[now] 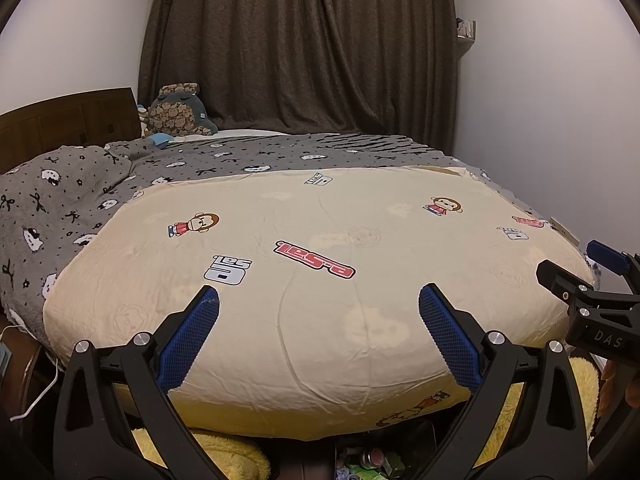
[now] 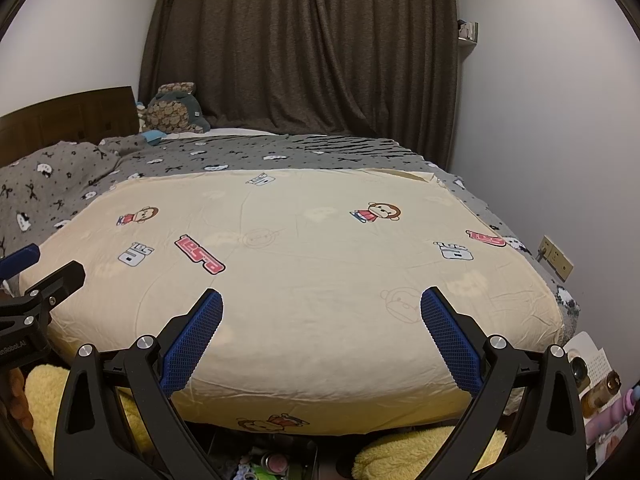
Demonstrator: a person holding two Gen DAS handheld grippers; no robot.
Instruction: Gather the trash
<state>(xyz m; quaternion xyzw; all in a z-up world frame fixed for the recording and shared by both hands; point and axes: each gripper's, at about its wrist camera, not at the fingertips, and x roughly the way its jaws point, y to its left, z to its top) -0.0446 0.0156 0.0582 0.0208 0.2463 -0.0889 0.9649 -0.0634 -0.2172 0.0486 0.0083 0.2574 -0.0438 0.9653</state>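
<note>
Both grippers hover side by side over the foot of a bed. My left gripper (image 1: 319,296) stands open, blue pads wide apart, nothing between them. My right gripper (image 2: 321,298) is open too and holds nothing; its tips also show at the right edge of the left wrist view (image 1: 576,264). Small colourful items (image 1: 368,462), among them a round tin, lie low at the bed's foot, also seen in the right wrist view (image 2: 268,462). No loose trash shows on the bed top.
A cream quilt (image 1: 320,240) with monkey prints covers the near bed, a grey blanket (image 1: 60,200) lies beyond. A plush toy (image 1: 176,112) sits by the dark curtain (image 1: 300,40). Yellow fluffy fabric (image 2: 400,456) lies below. Bottles (image 2: 600,392) stand at the right.
</note>
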